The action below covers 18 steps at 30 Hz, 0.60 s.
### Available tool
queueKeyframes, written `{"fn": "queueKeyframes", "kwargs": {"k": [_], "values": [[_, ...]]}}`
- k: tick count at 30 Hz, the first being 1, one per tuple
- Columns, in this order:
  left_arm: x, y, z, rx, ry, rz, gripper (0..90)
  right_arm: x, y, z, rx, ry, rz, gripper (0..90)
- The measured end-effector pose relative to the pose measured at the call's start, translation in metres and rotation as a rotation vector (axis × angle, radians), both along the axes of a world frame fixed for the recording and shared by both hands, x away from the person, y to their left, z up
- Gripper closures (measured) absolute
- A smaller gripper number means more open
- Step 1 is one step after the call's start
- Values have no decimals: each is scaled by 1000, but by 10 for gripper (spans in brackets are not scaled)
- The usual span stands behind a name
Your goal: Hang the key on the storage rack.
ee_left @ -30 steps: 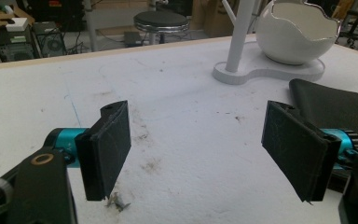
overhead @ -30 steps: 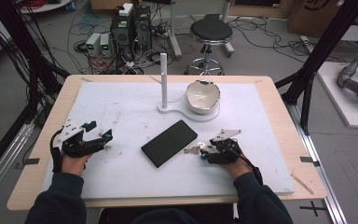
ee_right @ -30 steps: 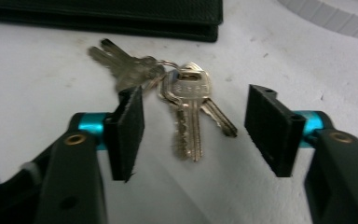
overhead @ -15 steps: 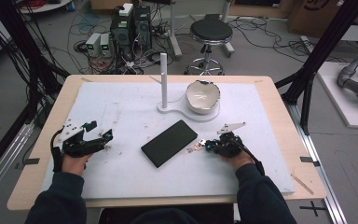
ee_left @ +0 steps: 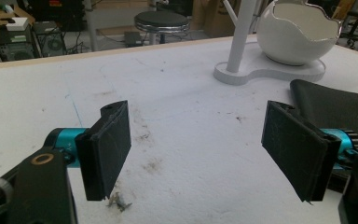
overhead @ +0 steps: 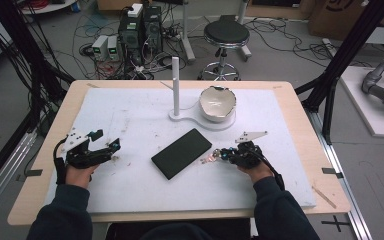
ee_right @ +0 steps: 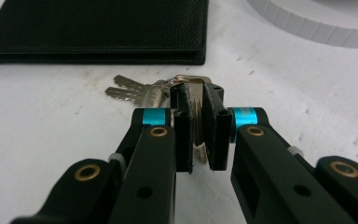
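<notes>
Right gripper (ee_right: 196, 135) jaws have just closed, now clamped on keys (ee_right: 158, 91) lying just right of wallet (overhead: 181, 153), mid-table. Grasp looks secured; lift can follow. Left gripper (ee_left: 200, 149) idle at left, jaws apart, empty.

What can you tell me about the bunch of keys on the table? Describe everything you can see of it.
The bunch of keys is silvery metal: several flat keys on a ring. It lies on the white table cover, just in front of the black wallet, apart from it. Two blades fan out toward the left in the right gripper view. The right hand-held gripper has just closed its jaws on one key, pinching it edge-up between the black pads.
</notes>
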State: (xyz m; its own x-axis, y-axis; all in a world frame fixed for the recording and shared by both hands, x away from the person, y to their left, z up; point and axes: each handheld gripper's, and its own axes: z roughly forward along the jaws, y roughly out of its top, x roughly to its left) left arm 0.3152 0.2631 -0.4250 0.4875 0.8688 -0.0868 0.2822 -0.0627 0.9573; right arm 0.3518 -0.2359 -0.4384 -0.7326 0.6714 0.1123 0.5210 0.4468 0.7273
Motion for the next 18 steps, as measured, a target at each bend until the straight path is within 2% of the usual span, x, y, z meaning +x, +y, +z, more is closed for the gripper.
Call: {"fn": "queueKeyframes", "kwargs": {"k": [1, 2, 5, 7, 10, 16, 18], "values": [[0, 0, 0, 1, -1, 0, 238, 0, 0, 0, 29, 32, 1, 843], [0, 0, 0, 0, -1, 0, 238, 0, 0, 0, 29, 32, 1, 843], [0, 0, 0, 1, -1, 0, 238, 0, -1, 1, 74, 41, 1, 843], [0, 0, 0, 1, -1, 0, 239, -1, -3, 4, 98, 33, -7, 843], [0, 0, 0, 1, -1, 0, 238, -2, -4, 6, 100, 16, -13, 843], [0, 0, 0, 0, -2, 1, 238, -6, -7, 15, 129, -51, -25, 843], [0, 0, 0, 2, -1, 1, 239, -7, -7, 17, 136, -59, -28, 843]]}}
